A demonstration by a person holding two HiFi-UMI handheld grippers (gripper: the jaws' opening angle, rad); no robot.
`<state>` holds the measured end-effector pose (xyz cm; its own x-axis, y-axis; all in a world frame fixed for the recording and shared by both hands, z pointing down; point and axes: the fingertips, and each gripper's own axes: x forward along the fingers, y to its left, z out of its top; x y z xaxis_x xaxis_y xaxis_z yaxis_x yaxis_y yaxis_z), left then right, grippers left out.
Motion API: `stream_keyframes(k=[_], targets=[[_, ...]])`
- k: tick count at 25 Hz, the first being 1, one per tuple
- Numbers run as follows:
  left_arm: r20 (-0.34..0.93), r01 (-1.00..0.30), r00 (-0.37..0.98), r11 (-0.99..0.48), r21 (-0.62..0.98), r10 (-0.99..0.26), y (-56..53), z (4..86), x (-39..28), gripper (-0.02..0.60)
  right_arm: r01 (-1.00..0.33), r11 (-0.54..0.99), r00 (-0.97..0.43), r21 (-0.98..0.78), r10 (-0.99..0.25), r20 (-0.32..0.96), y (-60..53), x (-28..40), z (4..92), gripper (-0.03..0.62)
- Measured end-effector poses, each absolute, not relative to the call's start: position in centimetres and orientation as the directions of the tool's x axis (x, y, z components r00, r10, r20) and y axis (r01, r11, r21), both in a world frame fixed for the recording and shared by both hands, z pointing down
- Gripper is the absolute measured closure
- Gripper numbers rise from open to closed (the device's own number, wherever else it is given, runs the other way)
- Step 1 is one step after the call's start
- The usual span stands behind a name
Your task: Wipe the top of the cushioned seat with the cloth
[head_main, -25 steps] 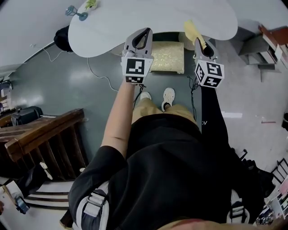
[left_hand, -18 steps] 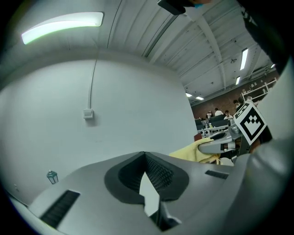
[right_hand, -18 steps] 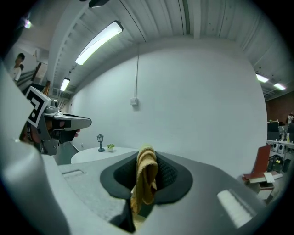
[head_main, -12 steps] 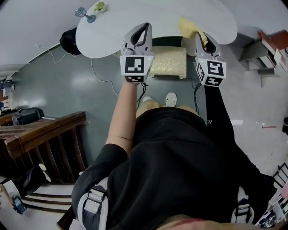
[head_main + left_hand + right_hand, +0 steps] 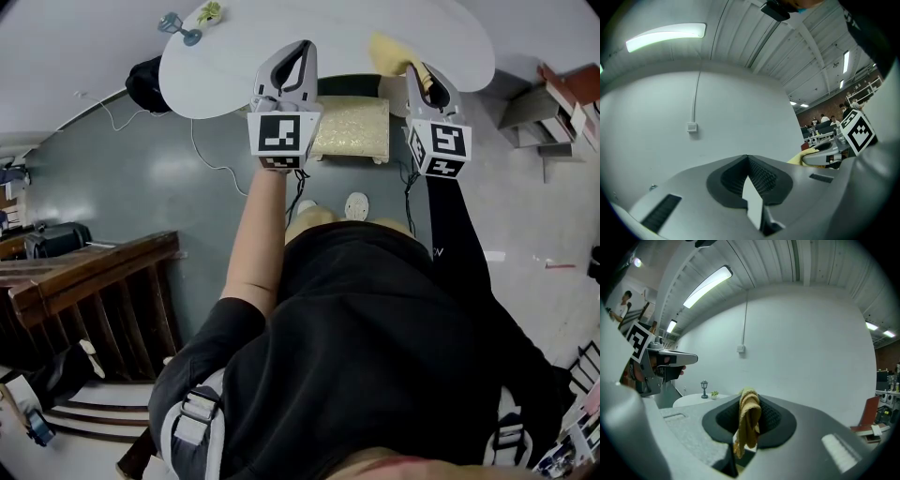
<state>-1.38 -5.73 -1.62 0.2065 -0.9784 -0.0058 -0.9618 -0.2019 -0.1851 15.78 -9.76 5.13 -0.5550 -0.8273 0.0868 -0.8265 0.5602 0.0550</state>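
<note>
The cushioned seat (image 5: 352, 129), gold-patterned on top, stands on the floor half under a white table (image 5: 328, 37), ahead of the person's shoes. My right gripper (image 5: 419, 73) is held up over the seat's right end, shut on a yellow cloth (image 5: 392, 52). In the right gripper view the cloth (image 5: 749, 420) hangs folded between the pads of that gripper (image 5: 749, 392). My left gripper (image 5: 298, 58) hovers above the seat's left end. The left gripper view shows it (image 5: 747, 156) shut with nothing in it, facing a white wall.
A small lamp figurine (image 5: 178, 26) and a little plant (image 5: 208, 13) sit at the table's far left. A black bag (image 5: 145, 84) and a cable (image 5: 202, 150) lie on the floor left of the seat. A wooden stair railing (image 5: 94, 281) stands left, and shelves (image 5: 553, 103) right.
The person has stepped closer to the seat and both grippers have risen slightly. Over the last half second almost nothing moved.
</note>
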Motion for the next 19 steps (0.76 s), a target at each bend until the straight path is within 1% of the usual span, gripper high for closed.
stream_keyframes(k=[19], targets=[[-0.026,-0.97,0.181,-0.174,-0.168,-0.983,-5.2,-2.1,-2.8,0.575,-0.823,0.566,-0.562,0.052,-0.824,0.071,-9.6,14.8,4.6,0.537]])
